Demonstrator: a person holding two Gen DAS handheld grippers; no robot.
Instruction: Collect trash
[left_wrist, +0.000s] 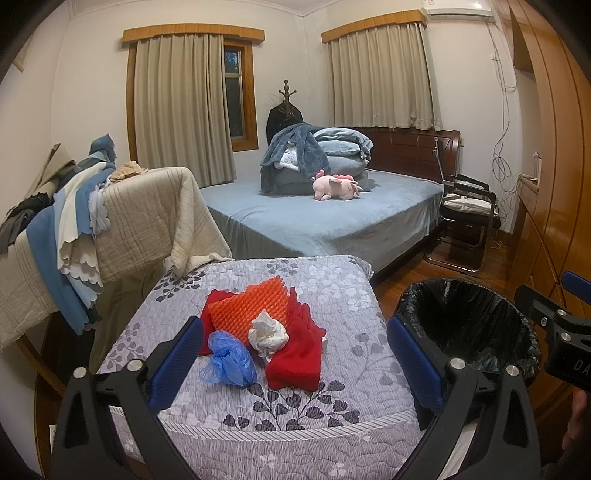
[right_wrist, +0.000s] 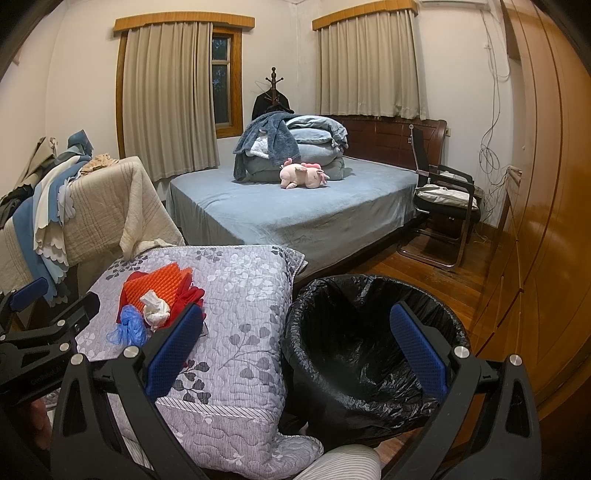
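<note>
Crumpled, featherweight trash waits on the quilt, both grippers wide open and empty.

White tissue wad (left_wrist: 266, 333) and blue plastic bag (left_wrist: 227, 360) sit on the red cloth (left_wrist: 299, 363) and orange pad (left_wrist: 249, 306), mid-quilt (left_wrist: 295, 424). Both look soft and crushable; the plastic is likely slippery, so pinch each through its bunched middle, taking care not to snag the cloth beneath. Left gripper (left_wrist: 295, 365) frames the pile from above; right gripper (right_wrist: 295, 356) hangs over the black-lined bin (right_wrist: 369, 350), which stands just beside the quilt's right edge. Open room between them, short carry.

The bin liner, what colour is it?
Black, glossy bin liner, best seen from the right wrist view.
</note>
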